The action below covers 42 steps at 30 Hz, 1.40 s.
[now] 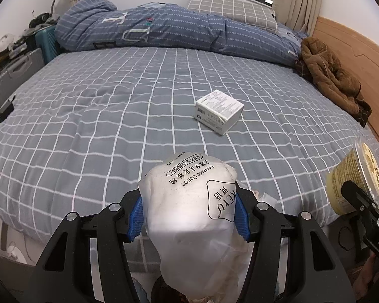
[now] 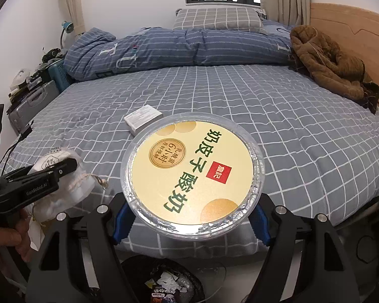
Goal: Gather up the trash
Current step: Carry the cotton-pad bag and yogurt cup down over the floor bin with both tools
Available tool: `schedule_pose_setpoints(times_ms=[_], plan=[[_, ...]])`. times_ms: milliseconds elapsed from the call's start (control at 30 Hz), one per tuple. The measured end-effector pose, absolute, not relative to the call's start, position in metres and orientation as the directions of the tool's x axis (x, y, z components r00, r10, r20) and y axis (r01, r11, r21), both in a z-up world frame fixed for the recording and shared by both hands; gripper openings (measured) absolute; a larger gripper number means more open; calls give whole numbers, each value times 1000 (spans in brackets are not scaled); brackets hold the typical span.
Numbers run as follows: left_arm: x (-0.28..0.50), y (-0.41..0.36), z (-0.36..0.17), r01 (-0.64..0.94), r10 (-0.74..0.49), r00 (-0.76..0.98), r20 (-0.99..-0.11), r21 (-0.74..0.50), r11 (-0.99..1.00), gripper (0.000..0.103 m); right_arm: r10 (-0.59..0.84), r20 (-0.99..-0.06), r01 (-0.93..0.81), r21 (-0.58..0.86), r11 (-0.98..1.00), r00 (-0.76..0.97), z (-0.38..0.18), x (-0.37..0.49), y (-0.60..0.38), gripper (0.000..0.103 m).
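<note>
Your left gripper (image 1: 189, 214) has its blue pads (image 1: 136, 218) pressed into both sides of the cosmetic cotton bag (image 1: 189, 202), which fills the lower centre of the left wrist frame. Your right gripper (image 2: 189, 221) is clamped on the yogurt tub (image 2: 192, 176), lid toward the camera, in the centre of the right wrist frame. Both loads hang at the near edge of the bed (image 2: 290, 126).

The trash bin (image 2: 164, 280) shows at the bottom centre of the right wrist frame, on the floor below the tub, black-lined and already holding wrappers. That looks like the drop target.

For a clean release, bring each item squarely above the bin's mouth before you spread the fingers. The tub is rigid and held near its rim, so lower it close to the liner so it does not bounce or tip out. The bag is soft and squashed by the pads; it may cling, so spread wide and give it a moment to fall. Release one at a time so the grippers do not collide over the opening.

A white box (image 1: 218, 111) lies on the bed, right of centre in the left wrist frame, not yet collected.
</note>
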State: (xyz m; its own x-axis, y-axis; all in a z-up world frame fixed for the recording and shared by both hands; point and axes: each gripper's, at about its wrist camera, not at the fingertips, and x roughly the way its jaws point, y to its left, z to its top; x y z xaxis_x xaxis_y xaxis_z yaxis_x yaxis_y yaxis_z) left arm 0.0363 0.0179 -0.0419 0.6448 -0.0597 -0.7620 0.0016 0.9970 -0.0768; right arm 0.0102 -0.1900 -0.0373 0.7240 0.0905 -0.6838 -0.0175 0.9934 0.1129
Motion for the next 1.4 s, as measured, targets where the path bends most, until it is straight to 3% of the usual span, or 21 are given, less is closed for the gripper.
schedule_pose_setpoints(times_ms=[767,1400], plan=[[-47,18,-39,-11,-70,628,-775,-99,995,56,137,-699,-69,125,990,701,-39,-39,-170,72],[-92,38,-61,-59,-48,568,-822,-99,993,56,161,-771,-106,121,987,616,-68,-74,-143,72]])
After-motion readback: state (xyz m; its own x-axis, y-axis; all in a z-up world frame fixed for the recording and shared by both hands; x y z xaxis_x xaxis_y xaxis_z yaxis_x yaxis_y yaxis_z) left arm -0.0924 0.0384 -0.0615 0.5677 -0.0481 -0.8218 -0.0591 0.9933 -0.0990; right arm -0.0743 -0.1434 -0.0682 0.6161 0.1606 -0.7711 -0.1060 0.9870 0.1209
